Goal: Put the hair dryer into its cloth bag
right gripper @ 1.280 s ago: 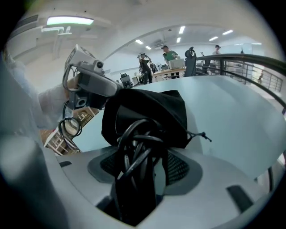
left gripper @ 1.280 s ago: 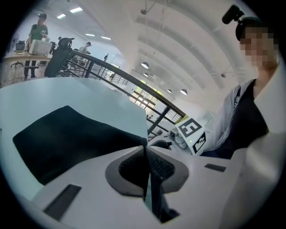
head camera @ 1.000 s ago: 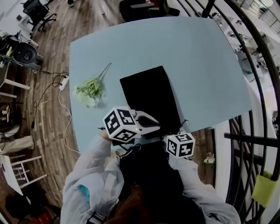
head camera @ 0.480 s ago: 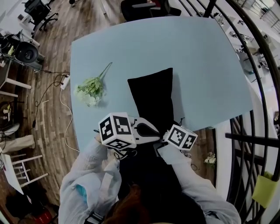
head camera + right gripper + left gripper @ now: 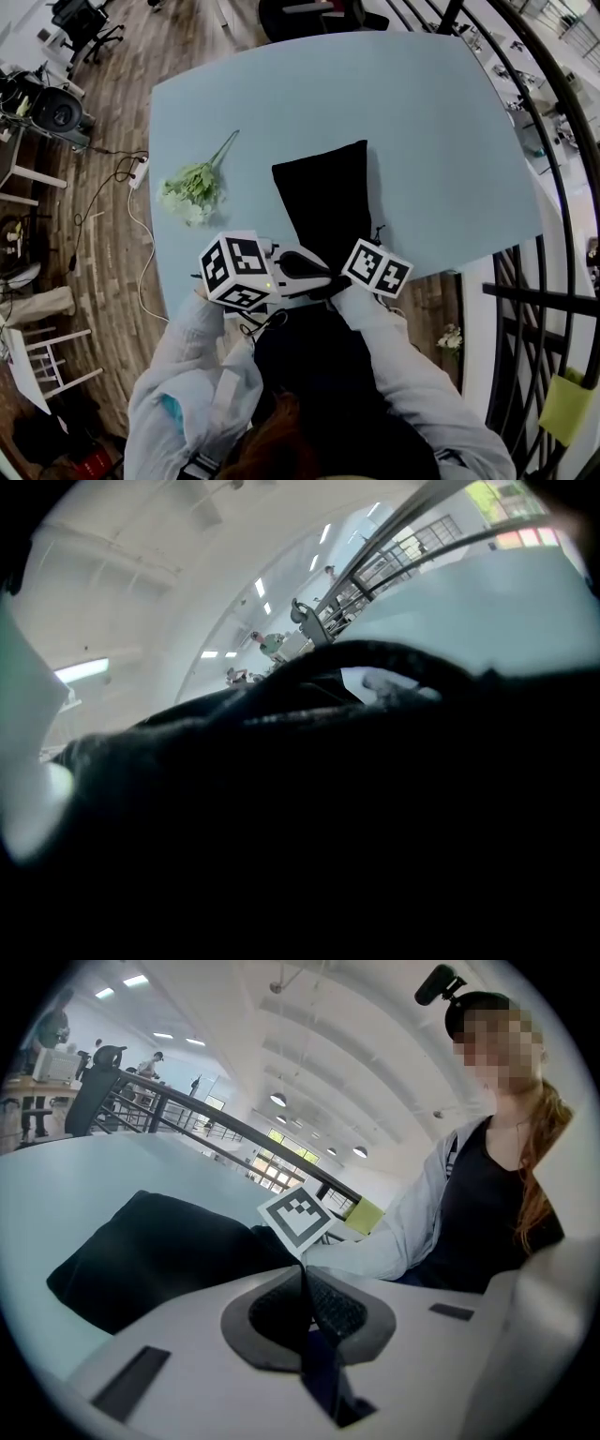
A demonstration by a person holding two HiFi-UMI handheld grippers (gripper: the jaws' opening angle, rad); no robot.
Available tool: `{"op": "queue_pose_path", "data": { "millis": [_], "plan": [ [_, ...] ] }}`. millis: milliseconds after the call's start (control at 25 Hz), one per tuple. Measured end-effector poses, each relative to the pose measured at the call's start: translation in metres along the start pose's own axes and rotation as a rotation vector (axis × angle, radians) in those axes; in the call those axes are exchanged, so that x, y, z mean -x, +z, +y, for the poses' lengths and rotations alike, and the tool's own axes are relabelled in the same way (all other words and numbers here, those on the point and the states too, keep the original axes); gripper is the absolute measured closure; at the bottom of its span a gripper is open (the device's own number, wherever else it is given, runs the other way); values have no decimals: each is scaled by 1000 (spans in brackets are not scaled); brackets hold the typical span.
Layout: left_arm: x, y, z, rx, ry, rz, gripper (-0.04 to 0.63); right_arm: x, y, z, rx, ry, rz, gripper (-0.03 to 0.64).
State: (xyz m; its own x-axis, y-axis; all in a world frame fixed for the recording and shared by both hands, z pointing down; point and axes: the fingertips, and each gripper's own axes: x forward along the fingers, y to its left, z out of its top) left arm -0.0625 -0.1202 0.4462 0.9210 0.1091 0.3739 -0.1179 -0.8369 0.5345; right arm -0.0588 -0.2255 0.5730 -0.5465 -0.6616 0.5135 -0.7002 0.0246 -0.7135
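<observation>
Head view: a black cloth drawstring bag [image 5: 323,202] lies on the pale blue bench [image 5: 422,141]. Its far end is flat. Its near end is gathered and raised at the bench's near edge, between the left gripper [image 5: 317,274] and the right gripper [image 5: 356,277]. A green-and-white flower sprig [image 5: 194,192] lies well apart to the left.
Left gripper fingers: closed together, with the grey pads [image 5: 272,1312] meeting at a seam. A thin dark strip sits in the seam; it may be a drawstring, but this cannot be confirmed.
Right gripper fingers: black cloth fills the right gripper view, and no view shows how far apart the fingers stand.
Hair dryer: not visible in any view. It is judged to be inside the bag, which looks bulged in the left gripper view.
Risk, slip: a thin strip pinched only at the seam may pull free under load, dropping the neck.
Risk, bench edge: the gathered neck is at the near edge, so a lost grip may let the loaded bag slide off.
Risk, mouth: a mouth that is not drawn shut lets the dryer back out.
Hidden: the bag mouth, the drawstring ends and the right finger contact are covered by the marker cubes.
</observation>
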Motion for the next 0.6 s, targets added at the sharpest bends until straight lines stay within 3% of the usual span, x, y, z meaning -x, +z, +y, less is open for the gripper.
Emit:
{"op": "queue_pose_path", "data": {
  "millis": [160, 440, 480, 560, 600],
  "plan": [
    [1, -1, 1, 1, 7, 1, 563, -3, -5, 0, 92, -28, 39, 348],
    [-4, 5, -2, 16, -32, -47, 563, 9, 0, -7, 54, 20, -23, 336],
    [-4, 5, -2, 11, -32, -43, 563, 12, 0, -7, 46, 39, -29, 309],
    [-6, 1, -2, -3, -32, -20, 563, 18, 1, -1, 45, 93, -49, 159],
    [-8, -2, -2, -9, -36, -8, 563, 22, 2, 4, 59, 112, -60, 155]
  ]
}}
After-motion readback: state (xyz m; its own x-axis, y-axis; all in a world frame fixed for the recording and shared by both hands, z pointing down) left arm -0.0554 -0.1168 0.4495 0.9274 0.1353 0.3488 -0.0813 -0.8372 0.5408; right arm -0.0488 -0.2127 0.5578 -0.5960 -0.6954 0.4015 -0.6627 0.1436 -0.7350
